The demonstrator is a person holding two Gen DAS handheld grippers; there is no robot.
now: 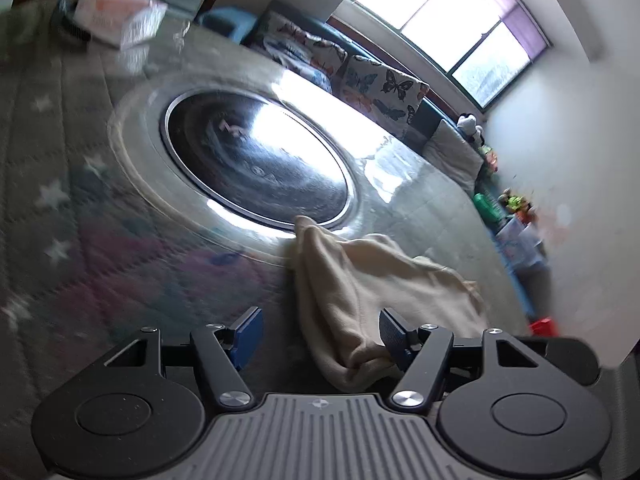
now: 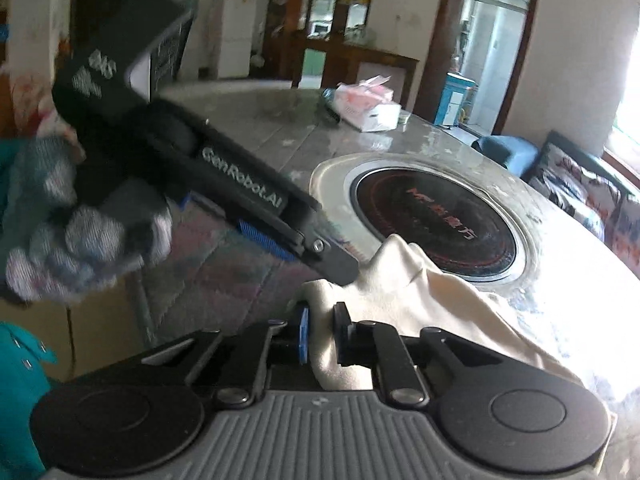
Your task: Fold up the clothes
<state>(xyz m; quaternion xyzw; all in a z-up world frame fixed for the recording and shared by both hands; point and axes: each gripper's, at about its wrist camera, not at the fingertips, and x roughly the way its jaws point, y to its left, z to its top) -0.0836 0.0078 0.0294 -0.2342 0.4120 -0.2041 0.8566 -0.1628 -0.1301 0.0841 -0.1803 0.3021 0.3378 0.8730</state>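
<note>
A cream cloth garment [image 1: 372, 292] lies bunched on the round table, just in front of the black induction plate [image 1: 256, 160]. My left gripper [image 1: 320, 334] is open, with the near end of the garment lying between its fingers, against the right finger. My right gripper [image 2: 322, 334] is shut on the near edge of the same garment [image 2: 424, 304]. The left gripper [image 2: 280, 236], held by a gloved hand [image 2: 80, 248], shows in the right wrist view, just left of the garment.
The table [image 1: 80, 220] has a star-patterned cover under glass. A tissue box [image 2: 366, 106] sits at the far side. A sofa with butterfly cushions [image 1: 376, 84] runs under the window. Toys [image 1: 516, 204] lie by the wall.
</note>
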